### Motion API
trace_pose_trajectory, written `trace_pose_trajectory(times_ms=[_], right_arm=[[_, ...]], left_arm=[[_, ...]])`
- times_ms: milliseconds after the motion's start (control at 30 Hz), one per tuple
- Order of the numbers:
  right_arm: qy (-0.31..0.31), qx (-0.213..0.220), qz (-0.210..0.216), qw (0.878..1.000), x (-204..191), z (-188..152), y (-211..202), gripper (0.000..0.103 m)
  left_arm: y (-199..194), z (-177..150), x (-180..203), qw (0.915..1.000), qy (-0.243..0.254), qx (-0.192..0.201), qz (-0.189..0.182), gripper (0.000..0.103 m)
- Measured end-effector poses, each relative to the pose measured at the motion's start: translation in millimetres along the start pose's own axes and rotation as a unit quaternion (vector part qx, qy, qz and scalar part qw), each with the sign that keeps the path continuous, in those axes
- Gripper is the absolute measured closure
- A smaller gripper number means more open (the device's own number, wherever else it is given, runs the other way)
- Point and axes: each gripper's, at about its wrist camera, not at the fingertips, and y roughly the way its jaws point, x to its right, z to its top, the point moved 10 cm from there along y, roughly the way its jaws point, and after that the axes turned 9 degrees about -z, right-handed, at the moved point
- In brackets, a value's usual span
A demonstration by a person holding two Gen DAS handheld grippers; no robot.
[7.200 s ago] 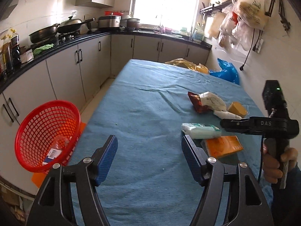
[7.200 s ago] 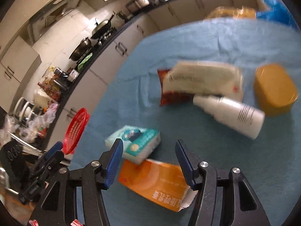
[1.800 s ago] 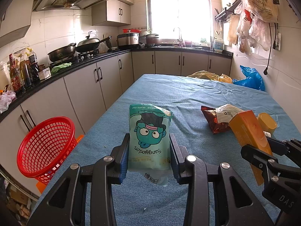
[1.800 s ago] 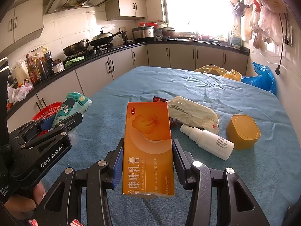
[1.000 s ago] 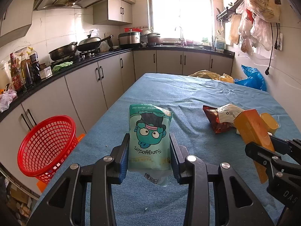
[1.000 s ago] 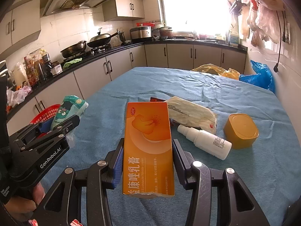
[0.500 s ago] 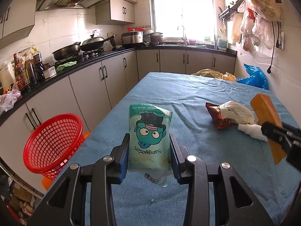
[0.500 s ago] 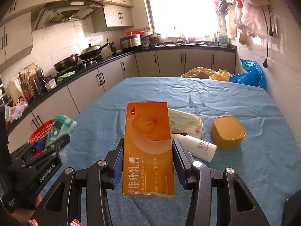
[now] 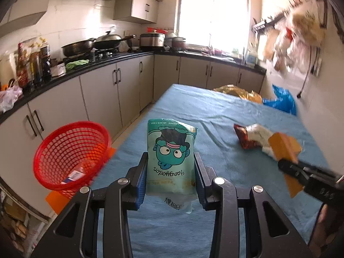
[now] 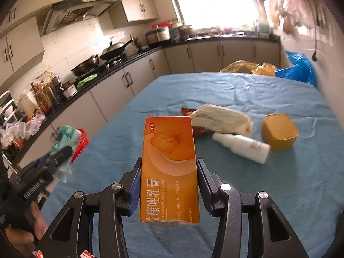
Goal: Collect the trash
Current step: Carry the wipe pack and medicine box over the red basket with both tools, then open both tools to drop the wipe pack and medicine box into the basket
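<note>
1. Left wrist view: a teal snack pouch point(image 9: 171, 159) sat upright, clamped in the left tool point(image 9: 171, 179) above the blue-clothed counter point(image 9: 200, 116).
2. An orange medicine box point(image 10: 169, 169) was pinched in the right tool point(image 10: 169, 186).
3. A red basket point(image 9: 71, 154) hung just off the counter's left edge.
4. A white bottle point(image 10: 241, 145), a yellow tub point(image 10: 279, 132) and wrappers point(image 10: 219, 119) lay farther along.
</note>
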Motion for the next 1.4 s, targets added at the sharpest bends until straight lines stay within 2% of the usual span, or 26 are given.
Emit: trace_pose_trajectory(times_ms=[167,400,600,933,1100,1133,1167,1200,1233,1400], right_arm=[[-0.028,-0.010,0.028,0.999,-44,8,1,0.052],[-0.077,-0.017,0.076,0.994,-128,24,6,0.052],[-0.107,-0.041,0.118,0.986,-204,27,28,0.052],[-0.111,-0.101,0.170,0.974,-292,31,87,0.052],[-0.094,-0.123,0.185,0.971,-317,34,113,0.050],[-0.091,-0.120,0.187,0.971,-320,37,117,0.050],[-0.091,-0.121,0.190,0.970,-322,38,119,0.045],[-0.091,-0.127,0.193,0.969,-324,38,122,0.041],[-0.086,-0.125,0.193,0.970,-321,40,122,0.041],[-0.073,-0.104,0.185,0.975,-292,47,108,0.041]], left_arm=[[-20,13,-43,0.9993,-0.032,0.017,0.013,0.066],[-36,17,-116,0.9963,-0.067,0.025,0.047,0.065],[-30,9,-177,0.9932,-0.100,0.004,0.060,0.065],[-3,-4,-229,0.9883,-0.138,-0.027,0.060,0.065],[5,-1,-241,0.9875,-0.142,-0.027,0.061,0.063],[6,0,-242,0.9875,-0.143,-0.025,0.062,0.059],[6,1,-243,0.9873,-0.145,-0.024,0.061,0.054],[6,2,-243,0.9867,-0.149,-0.023,0.060,0.045],[5,2,-243,0.9864,-0.152,-0.019,0.059,0.041],[-2,3,-236,0.9876,-0.145,-0.014,0.059,0.041]])
